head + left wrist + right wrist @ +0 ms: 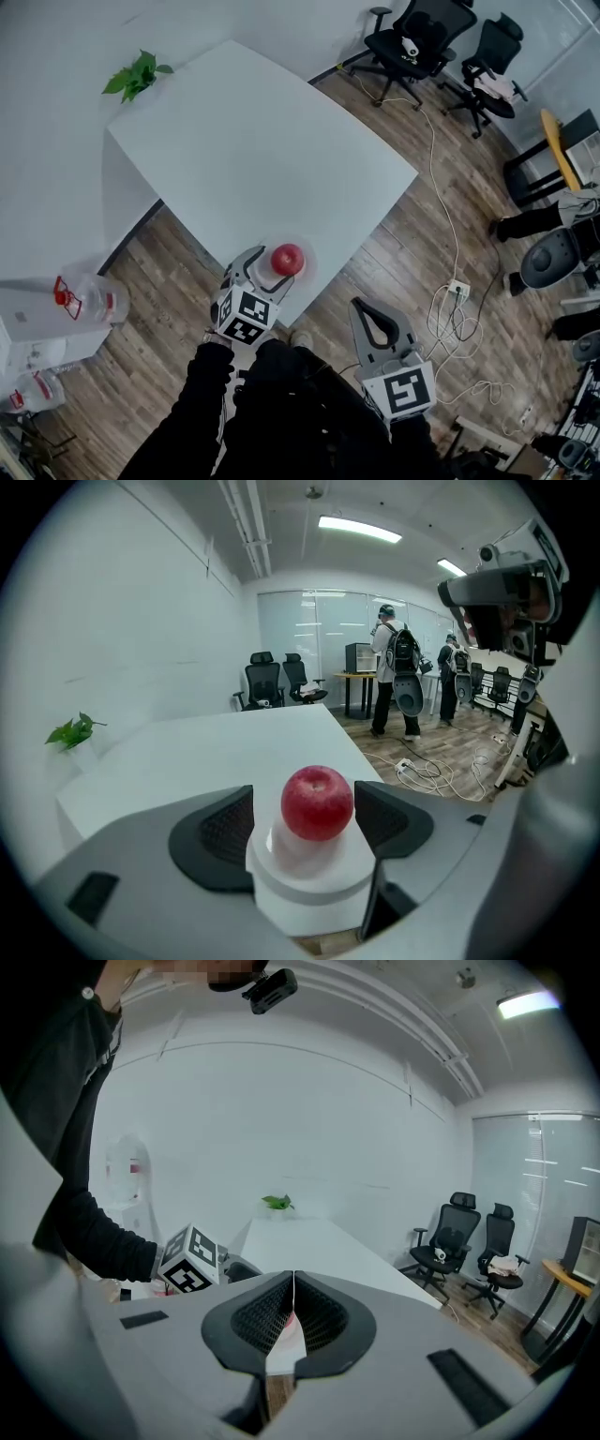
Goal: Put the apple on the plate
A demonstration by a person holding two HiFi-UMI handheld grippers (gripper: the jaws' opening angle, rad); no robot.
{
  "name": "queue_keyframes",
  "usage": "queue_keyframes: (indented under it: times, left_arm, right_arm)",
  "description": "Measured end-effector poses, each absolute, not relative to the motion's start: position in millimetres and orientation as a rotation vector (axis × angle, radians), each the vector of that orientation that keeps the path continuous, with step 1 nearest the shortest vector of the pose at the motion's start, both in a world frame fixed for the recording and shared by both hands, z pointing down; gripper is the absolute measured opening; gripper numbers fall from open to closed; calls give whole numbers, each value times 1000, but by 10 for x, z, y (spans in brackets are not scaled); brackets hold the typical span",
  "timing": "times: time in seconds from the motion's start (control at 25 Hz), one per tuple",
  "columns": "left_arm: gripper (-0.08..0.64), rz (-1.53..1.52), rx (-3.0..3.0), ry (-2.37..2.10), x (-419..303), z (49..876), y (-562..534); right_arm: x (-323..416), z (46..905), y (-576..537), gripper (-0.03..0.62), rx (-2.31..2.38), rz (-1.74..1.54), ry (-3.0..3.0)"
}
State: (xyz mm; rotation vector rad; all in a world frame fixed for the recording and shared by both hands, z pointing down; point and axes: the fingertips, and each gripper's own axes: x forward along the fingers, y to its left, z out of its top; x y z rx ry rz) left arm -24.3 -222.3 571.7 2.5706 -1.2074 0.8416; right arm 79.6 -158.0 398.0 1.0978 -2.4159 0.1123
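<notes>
Jaws on the left gripper (300,822) stand wide apart with the apple (317,802) between them, not clamped. It sits upright on the plate (309,878) at the table (244,150) corner, dimple up, too round for a long axis. Right gripper (293,1312) jaws are pressed together, holding nothing

A white table (253,141) with a plain, smooth top stands on a wooden plank floor (412,253). Close to the table's near corner, just in from the edge, a pale round plate (307,272) lies on the top. A small green plant (137,74) sits at the far left corner. Whether it stands on the top or just behind it cannot be told.
</notes>
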Motion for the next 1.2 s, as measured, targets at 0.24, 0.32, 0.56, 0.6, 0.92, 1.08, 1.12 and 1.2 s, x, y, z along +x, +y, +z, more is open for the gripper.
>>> queue_keyframes:
  times: [0.24,0.32,0.56,0.6,0.92,1.08,1.12,1.2]
  left_arm:
    - [287,804,2589,-1307,-383,5341,-2207]
    - [173,795,2602,-1354,-427,5194,-2203]
    - [40,657,2594,-1460,-562,4732,-2166]
    - [34,642,2592,-1479,-589,4662,-2158]
    - [17,608,2615,-1584,-740,4067,-2089]
    - [17,580,2619,-1599,-803,3911,-1942]
    - [17,575,2618,-1609,-817,3878,-1909]
    - [17,565,2615,-1632,-836,3821,-1859]
  right_arm:
    - [664,3901,-1652,41,1061,76,-2457]
    - [627,3865,-1671,41,1049,61,-2476]
    - [541,3747,-1723,41,1027,18,-2526]
    - [528,3726,-1732,41,1026,15,-2535]
    - [437,3572,-1830,41,1007,-41,-2585]
    - [369,3545,-1842,41,982,-60,-2601]
    - [356,3534,-1843,41,978,-64,-2606]
    - [340,3513,-1850,41,971,-71,-2615]
